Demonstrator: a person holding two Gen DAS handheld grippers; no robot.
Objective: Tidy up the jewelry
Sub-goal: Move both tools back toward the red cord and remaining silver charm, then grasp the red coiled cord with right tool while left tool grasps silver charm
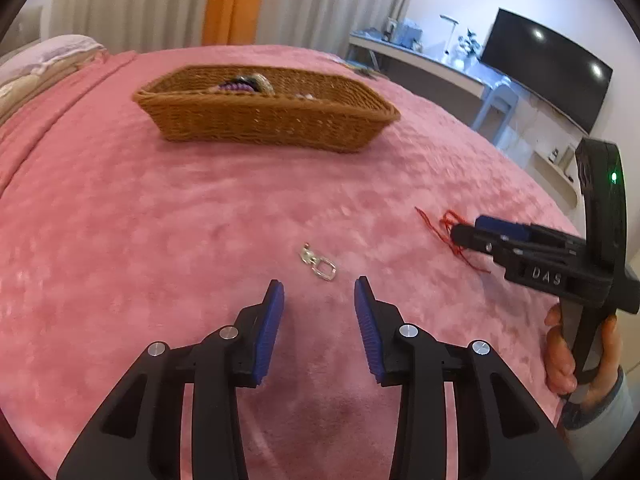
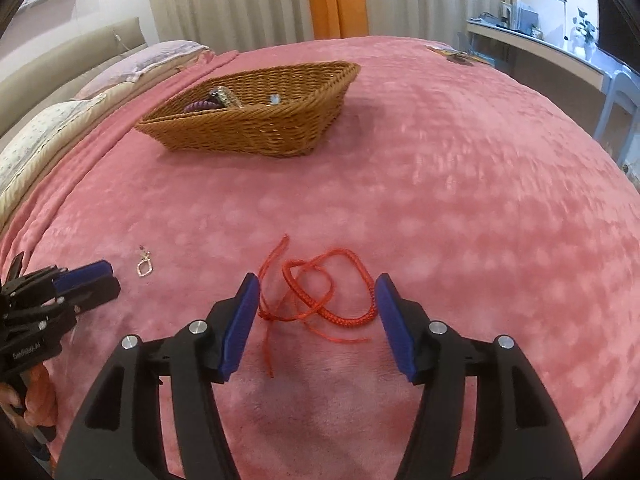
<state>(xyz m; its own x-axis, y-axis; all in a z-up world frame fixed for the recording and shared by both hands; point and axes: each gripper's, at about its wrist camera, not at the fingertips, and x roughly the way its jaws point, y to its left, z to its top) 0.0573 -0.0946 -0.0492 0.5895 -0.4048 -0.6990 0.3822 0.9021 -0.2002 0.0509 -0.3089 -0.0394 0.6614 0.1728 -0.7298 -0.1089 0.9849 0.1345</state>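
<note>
A small silver earring [image 1: 318, 265] lies on the pink blanket just ahead of my open left gripper [image 1: 319, 286]; it also shows in the right wrist view [image 2: 144, 266]. A red braided cord bracelet [image 2: 320, 300] lies tangled on the blanket between the fingers of my open right gripper [image 2: 316, 282], low over it. From the left wrist view the right gripper [image 1: 466, 232] sits over the red cord [image 1: 448, 228]. A wicker basket [image 1: 260, 120] [image 2: 248, 128] stands farther back, holding a purple beaded piece [image 2: 202, 105] and other jewelry.
The pink blanket [image 2: 460, 184] covers a bed. Pillows [image 2: 48, 128] lie at the left. A desk with a chair [image 1: 496, 100] and a wall TV [image 1: 548, 72] stand beyond the bed's right edge. Small items [image 2: 456, 56] lie at the far right corner.
</note>
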